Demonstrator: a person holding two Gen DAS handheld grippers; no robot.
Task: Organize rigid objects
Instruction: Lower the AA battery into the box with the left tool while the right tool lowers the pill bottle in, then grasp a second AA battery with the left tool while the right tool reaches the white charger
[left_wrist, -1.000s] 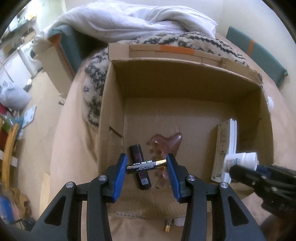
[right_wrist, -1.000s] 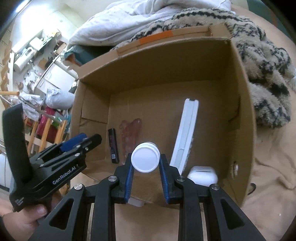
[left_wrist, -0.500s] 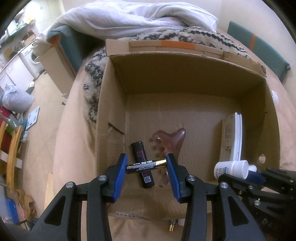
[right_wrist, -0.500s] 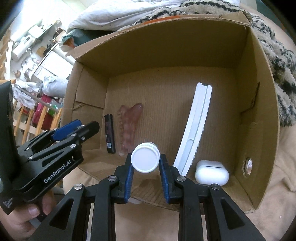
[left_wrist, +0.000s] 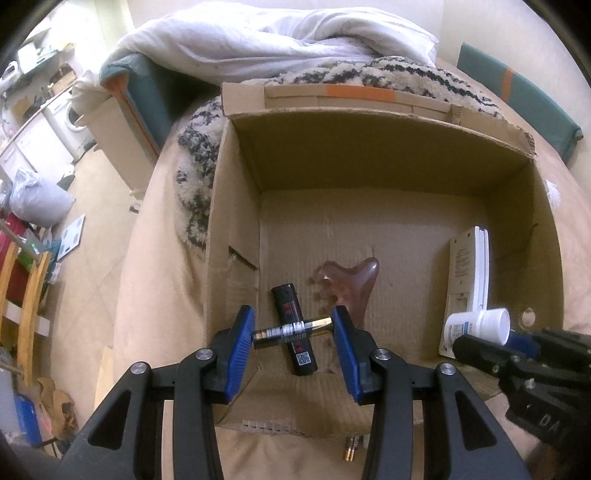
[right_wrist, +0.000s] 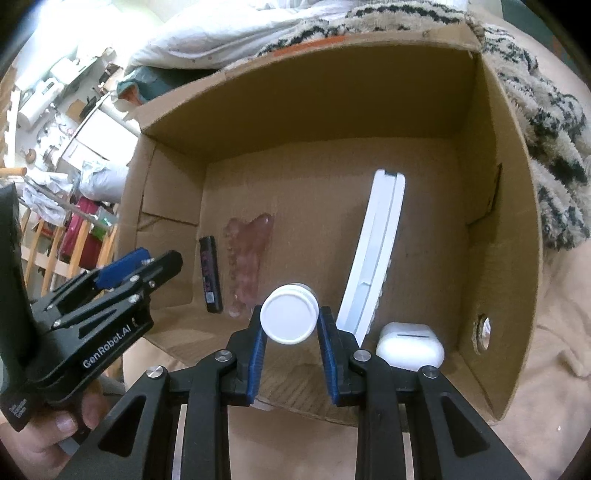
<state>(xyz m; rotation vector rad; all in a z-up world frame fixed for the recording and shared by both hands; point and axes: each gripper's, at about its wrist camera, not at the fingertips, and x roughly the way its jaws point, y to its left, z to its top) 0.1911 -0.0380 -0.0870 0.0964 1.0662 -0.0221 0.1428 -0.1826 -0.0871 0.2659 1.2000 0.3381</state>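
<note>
A cardboard box (left_wrist: 369, 155) lies open ahead of and below both grippers, its near wall just under their fingers; it sits on a tan cover with a patterned fleece blanket (right_wrist: 546, 122) behind it.

Inside, ahead of the right gripper (right_wrist: 290, 332) and a little to its right, a long white remote (right_wrist: 376, 258) stands on its edge and runs away from the tool. Just right of that gripper's right finger, a white earbud case (right_wrist: 410, 347) rests in the box's near corner. Ahead and left of the same gripper, a pinkish translucent scraping tool (right_wrist: 247, 258) lies flat, with a black lighter (right_wrist: 210, 275) beside it on the left.

The right gripper is closed narrowly on a white pill bottle (right_wrist: 289, 318), cap end facing the camera, the blue pads pressing its sides. In the left wrist view the bottle (left_wrist: 476, 326) pokes out at the right, held above the box's near right corner.

The left gripper (left_wrist: 293, 330) is partly closed on an AA battery (left_wrist: 291, 329), which lies crosswise between the pads, each end touching one. The battery hangs above the lighter (left_wrist: 293, 325), over the near left part of the box.

Below the left gripper, outside the box, a small brass-coloured item (left_wrist: 351, 448) lies on the cover; what it is I cannot tell.
</note>
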